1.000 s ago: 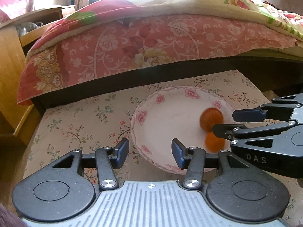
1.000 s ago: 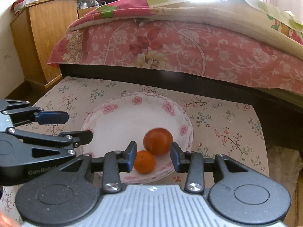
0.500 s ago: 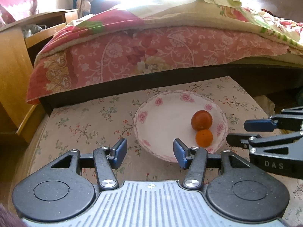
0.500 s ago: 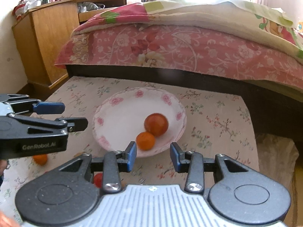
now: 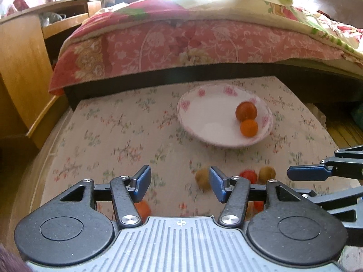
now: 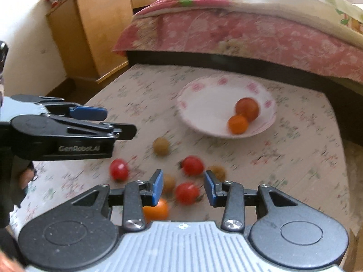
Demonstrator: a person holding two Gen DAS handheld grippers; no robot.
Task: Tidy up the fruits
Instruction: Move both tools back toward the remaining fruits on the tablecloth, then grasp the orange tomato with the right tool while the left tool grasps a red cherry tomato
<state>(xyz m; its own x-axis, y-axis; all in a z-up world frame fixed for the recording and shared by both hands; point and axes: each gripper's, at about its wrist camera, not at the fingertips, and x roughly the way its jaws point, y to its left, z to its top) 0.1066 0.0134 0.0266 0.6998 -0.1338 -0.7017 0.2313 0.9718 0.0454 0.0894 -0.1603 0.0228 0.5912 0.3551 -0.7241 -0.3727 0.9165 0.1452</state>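
Note:
A white flowered plate (image 5: 204, 117) (image 6: 204, 104) sits on the floral cloth with a red-orange fruit (image 5: 246, 111) (image 6: 247, 109) and a smaller orange fruit (image 5: 249, 127) (image 6: 237, 124) touching in it. Loose fruit lies nearer me: red tomatoes (image 6: 192, 165) (image 6: 118, 170) (image 6: 186, 193), tan round fruits (image 6: 161, 146) (image 5: 202, 178), and an orange fruit (image 6: 156, 210). My left gripper (image 5: 179, 184) is open and empty, well short of the plate. My right gripper (image 6: 183, 187) is open above the loose fruit, holding nothing.
The floral-covered table (image 5: 118, 136) ends at a dark bed frame (image 5: 204, 74) under a pink quilt (image 5: 192, 43). A wooden cabinet (image 5: 20, 63) stands at the left. The right gripper's side shows at the right edge of the left wrist view.
Both grippers have pulled back from the plate toward me. The plate looks smaller, and the loose fruit on the cloth has come into view. Both stay open.

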